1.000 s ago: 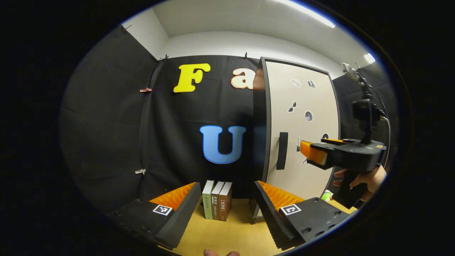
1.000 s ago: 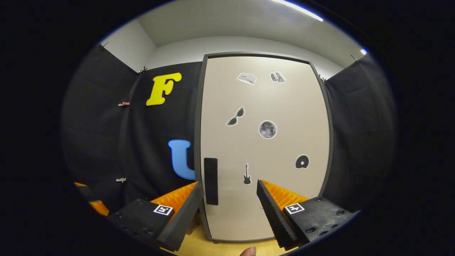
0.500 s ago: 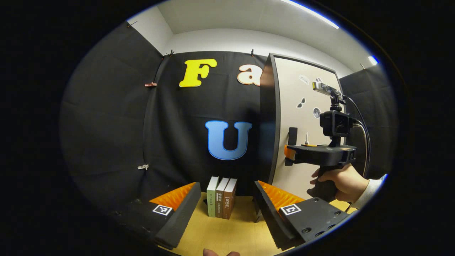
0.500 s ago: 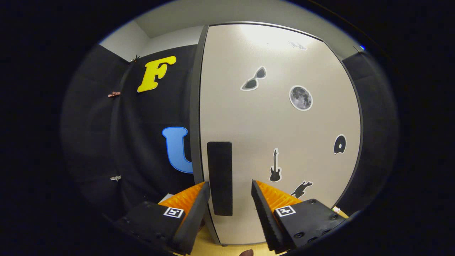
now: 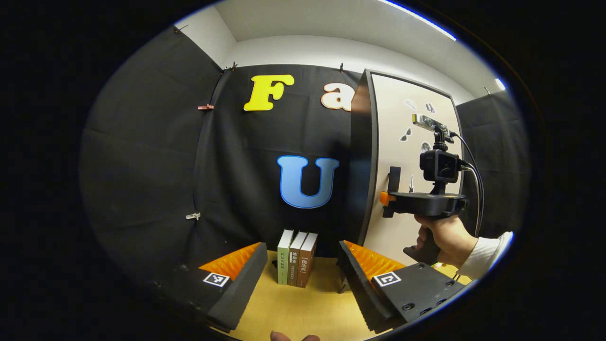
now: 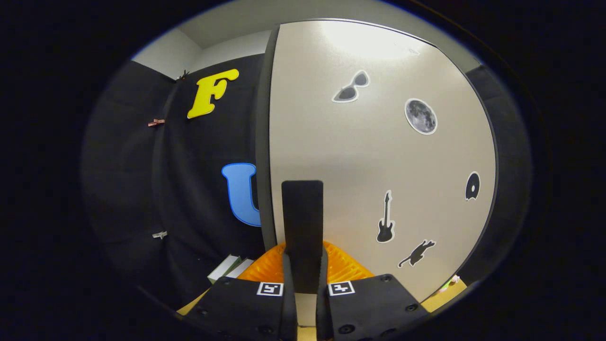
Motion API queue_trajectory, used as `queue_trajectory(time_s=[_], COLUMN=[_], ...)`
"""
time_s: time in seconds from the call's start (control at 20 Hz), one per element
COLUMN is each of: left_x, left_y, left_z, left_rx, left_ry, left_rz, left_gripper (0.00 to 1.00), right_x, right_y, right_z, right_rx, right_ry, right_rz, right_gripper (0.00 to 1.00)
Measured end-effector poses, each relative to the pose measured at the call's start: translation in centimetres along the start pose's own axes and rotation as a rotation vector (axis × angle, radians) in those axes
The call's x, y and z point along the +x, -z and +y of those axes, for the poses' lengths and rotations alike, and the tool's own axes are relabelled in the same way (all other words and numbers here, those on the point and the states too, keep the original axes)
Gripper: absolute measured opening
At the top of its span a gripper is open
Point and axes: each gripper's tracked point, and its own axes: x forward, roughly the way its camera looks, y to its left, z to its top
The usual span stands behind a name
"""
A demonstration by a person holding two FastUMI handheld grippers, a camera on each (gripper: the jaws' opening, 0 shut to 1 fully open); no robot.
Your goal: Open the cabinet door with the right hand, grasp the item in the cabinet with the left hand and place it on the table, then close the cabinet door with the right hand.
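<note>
- Right claw (image 6: 303, 270): pinching the upright black door handle (image 6: 302, 227) from both sides, fingers pressing on its lower half, handle rising straight up and out ahead of the claw.
- Seen from the left gripper view: right claw (image 5: 386, 199) meeting the handle (image 5: 392, 189) at the cabinet door's (image 5: 407, 227) near edge, a hand (image 5: 442, 237) gripping the tool's stock just behind and below.
- Cabinet door: lying flat ahead of the right claw, spreading to the right of the handle, stickers scattered across it; judging it shut or barely cracked.
- Handle's long axis: running vertical, crosswise to the claw's closing direction, so giving a firm hold for pulling back.
- Left claw (image 5: 300, 272): spreading wide, holding nothing, hovering low over the wooden table (image 5: 303, 308).
- Three books (image 5: 297, 258): standing upright directly ahead of the left claw, between its fingers' lines and well beyond the tips.
- Item inside the cabinet: hiding behind the door, lying ahead and to the right of the left claw.
- Judging the right claw ready for pulling the door open.
</note>
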Motion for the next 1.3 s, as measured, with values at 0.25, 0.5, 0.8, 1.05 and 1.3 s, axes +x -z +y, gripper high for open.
queue_trajectory(time_s=[0.25, 0.5, 0.8, 1.05, 1.3], left_x=[-1.8, -3.9, -6.3, -7.4, -7.0], left_y=[-0.9, -1.2, -1.2, -1.7, -1.1], left_z=[-0.9, -2.2, -3.7, -4.9, -6.5], left_rx=[0.018, 0.026, 0.028, 0.032, 0.016], left_ry=[-0.004, -0.006, -0.009, 0.006, 0.031], left_rz=[-0.021, -0.033, -0.029, -0.041, -0.023], left_gripper=[0.94, 0.95, 0.95, 0.95, 0.95], right_x=[-3.4, -6.7, -10.0, -11.9, -13.4], right_y=[0.0, -0.2, -0.5, -1.0, -1.1], right_z=[0.2, 0.1, -1.0, -2.8, -4.7], right_rx=[0.018, 0.065, 0.054, 0.09, 0.09], right_ry=[-0.051, -0.121, -0.167, -0.153, -0.142], right_rz=[0.032, 0.044, 0.046, 0.024, 0.029], right_gripper=[0.2, 0.19, 0.19, 0.19, 0.19])
